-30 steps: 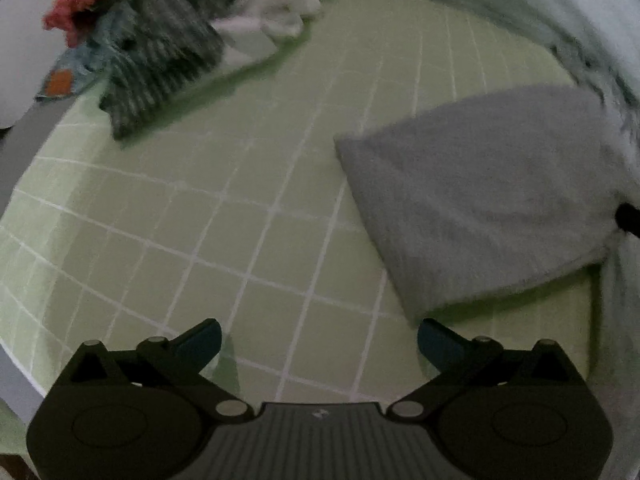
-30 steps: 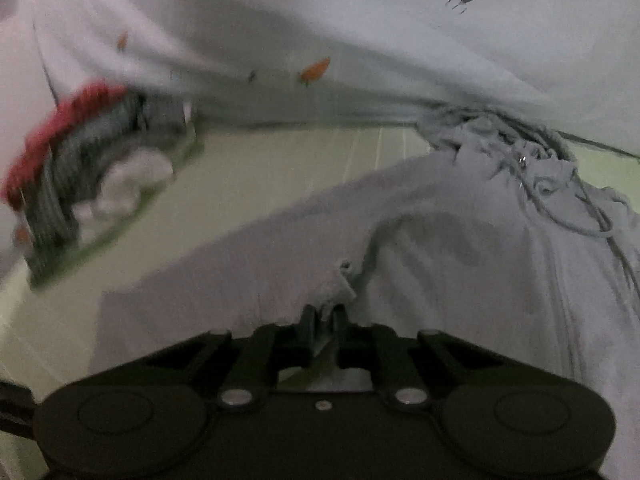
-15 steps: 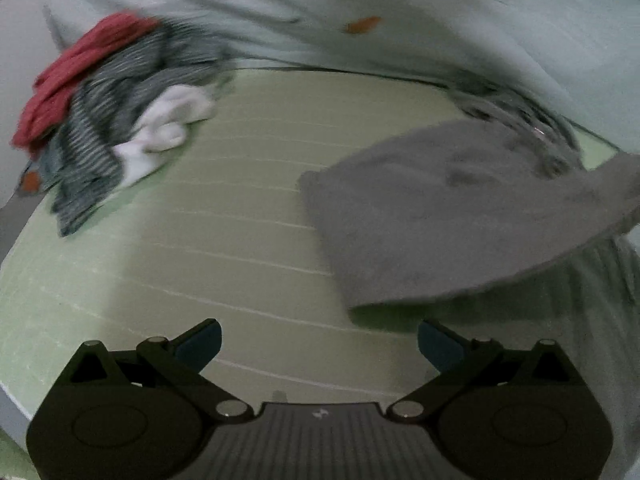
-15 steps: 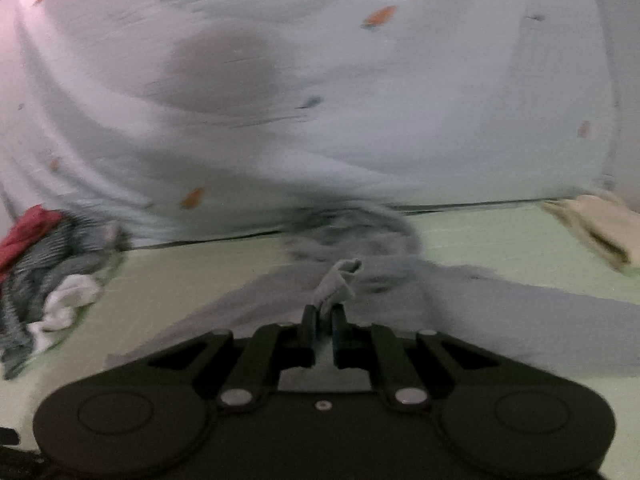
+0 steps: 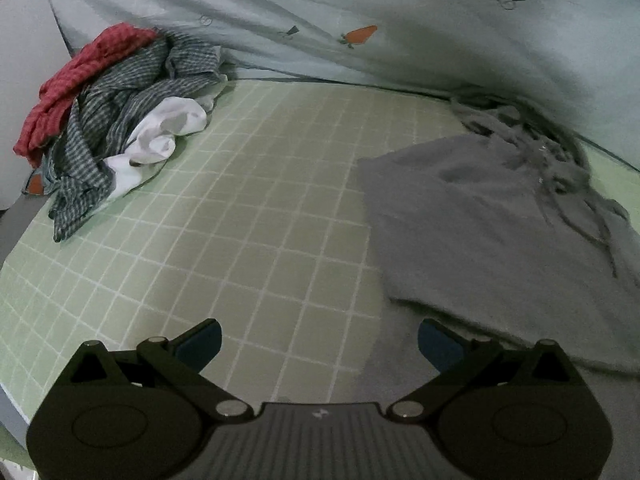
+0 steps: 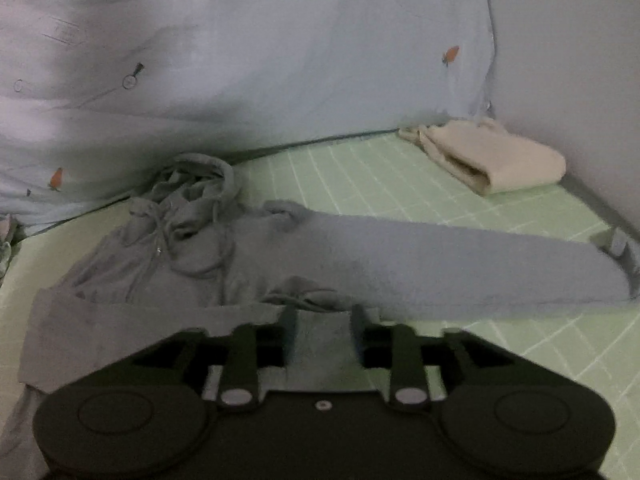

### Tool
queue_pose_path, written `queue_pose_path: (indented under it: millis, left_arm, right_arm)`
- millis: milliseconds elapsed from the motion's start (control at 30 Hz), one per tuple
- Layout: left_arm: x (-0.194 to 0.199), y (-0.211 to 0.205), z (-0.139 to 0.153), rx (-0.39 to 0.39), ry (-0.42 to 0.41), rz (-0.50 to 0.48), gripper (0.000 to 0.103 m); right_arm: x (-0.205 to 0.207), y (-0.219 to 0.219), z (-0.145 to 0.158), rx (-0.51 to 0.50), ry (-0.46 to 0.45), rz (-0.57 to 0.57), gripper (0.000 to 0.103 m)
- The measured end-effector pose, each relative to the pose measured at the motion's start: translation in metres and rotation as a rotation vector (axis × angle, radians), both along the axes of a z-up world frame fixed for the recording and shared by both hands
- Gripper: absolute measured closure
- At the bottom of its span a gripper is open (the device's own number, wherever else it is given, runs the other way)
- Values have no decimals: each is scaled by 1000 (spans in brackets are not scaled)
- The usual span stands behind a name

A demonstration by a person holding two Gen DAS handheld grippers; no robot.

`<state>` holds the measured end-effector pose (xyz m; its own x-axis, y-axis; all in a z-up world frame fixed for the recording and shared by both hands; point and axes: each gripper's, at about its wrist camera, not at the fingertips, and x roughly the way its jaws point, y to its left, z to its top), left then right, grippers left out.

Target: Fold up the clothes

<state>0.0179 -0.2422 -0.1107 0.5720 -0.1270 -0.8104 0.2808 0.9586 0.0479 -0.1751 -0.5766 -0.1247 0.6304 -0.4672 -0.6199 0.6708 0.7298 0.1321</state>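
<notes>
A grey hoodie [image 5: 480,220] lies on the green checked sheet [image 5: 240,220], its hood bunched against the quilt. In the right wrist view one sleeve [image 6: 460,268] of the hoodie [image 6: 160,264] stretches out to the right. My right gripper [image 6: 322,320] hovers low over the hoodie's near edge. Its jaws are opening, and a fold of grey cloth lies loose between them, with neither pad pressing on it. My left gripper [image 5: 320,340] stands wide open above the sheet, just left of the hoodie's near corner, with nothing between its fingers.
A heap of red, checked and white clothes [image 5: 112,120] sits at the far left of the bed. A folded beige garment [image 6: 492,160] lies in the far right corner by the wall [image 6: 580,80]. A pale blue carrot-print quilt [image 5: 360,8] rises along the back.
The right jaws, earlier pinched on a tuft of grey cloth, have parted and let it go. That gripper swung right; the sleeve now lies stretched out. The left gripper stayed open.
</notes>
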Motion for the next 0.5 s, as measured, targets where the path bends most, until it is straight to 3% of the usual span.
queue_pose_path:
  millis: [33,200,400,500]
  left_arm:
    - [7,-1,-3,3,5,6,0]
    - [48,-14,-21,14,63,40,0]
    - [64,-37,-41,73,126,-44,0]
    - [62,-41,-53,75,159,-66,0]
  right_arm:
    - [2,-3,-3,9,-6,6,54]
    - [30,-24,-23,83,23,10,37]
    - [38,-39,-42,137,109,-83,19]
    - [31,-38,-46,140,128,-95,15]
